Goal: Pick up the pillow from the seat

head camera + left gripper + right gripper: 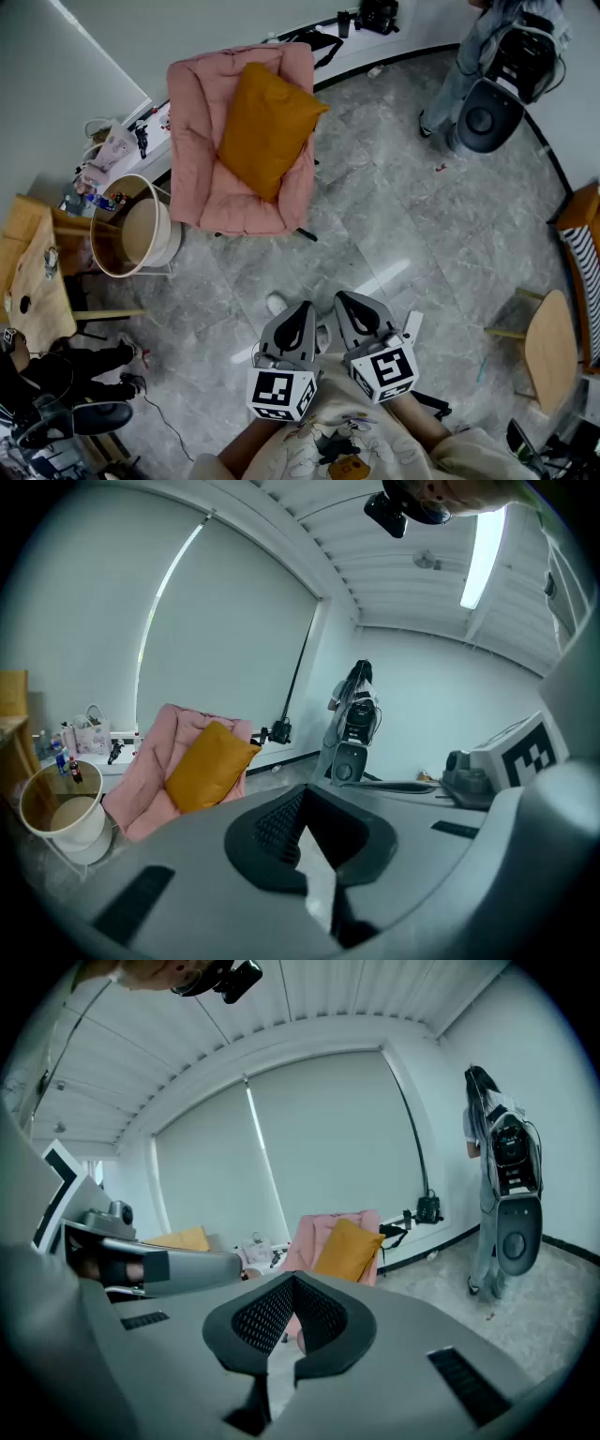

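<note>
Far ahead of clenched left tool (303,311) and clenched right tool (347,302) lies the pillow (267,127)

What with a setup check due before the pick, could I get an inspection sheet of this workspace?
Surface: grey stone-pattern floor.
Job's things: mustard pillow leans against the back of the pink padded chair, untouched.
Clutter: round wood-rimmed tub beside the chair; small bottles behind it.
Grippers: left claw and right claw both shut, empty, far from the pillow.
Cables: thin black cable on the floor, lower left.
Surroundings: a person with a backpack rig, far right; wooden table left; wooden chair right.
</note>
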`<action>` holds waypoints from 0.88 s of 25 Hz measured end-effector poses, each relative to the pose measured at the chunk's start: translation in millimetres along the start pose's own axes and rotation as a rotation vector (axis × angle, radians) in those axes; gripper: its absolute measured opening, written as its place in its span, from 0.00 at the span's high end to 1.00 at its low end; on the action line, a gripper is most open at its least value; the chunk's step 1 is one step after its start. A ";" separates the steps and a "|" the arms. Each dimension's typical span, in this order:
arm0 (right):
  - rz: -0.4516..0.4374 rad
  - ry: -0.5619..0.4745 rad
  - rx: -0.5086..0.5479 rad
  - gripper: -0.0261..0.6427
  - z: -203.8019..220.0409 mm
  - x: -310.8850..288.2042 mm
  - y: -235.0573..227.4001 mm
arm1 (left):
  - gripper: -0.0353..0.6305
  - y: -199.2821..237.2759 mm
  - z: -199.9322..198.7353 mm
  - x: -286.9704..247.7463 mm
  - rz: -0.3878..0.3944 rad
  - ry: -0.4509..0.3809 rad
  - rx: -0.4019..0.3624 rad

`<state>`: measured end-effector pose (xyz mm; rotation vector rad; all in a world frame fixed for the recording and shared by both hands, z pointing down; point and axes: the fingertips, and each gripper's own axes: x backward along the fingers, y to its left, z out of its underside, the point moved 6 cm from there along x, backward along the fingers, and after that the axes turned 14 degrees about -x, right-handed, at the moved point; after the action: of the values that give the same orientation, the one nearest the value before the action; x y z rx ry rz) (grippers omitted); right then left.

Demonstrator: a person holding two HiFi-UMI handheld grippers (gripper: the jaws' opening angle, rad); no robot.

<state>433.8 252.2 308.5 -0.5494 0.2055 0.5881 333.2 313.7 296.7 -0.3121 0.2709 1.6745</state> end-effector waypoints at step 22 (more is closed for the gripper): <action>0.007 -0.036 0.061 0.93 68.9 -84.3 253.1 | 0.94 192.9 56.6 194.9 -0.027 -0.091 0.002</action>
<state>221.2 425.8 285.3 -0.4791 0.1904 0.5964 116.6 490.2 279.3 -0.2359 0.1997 1.6567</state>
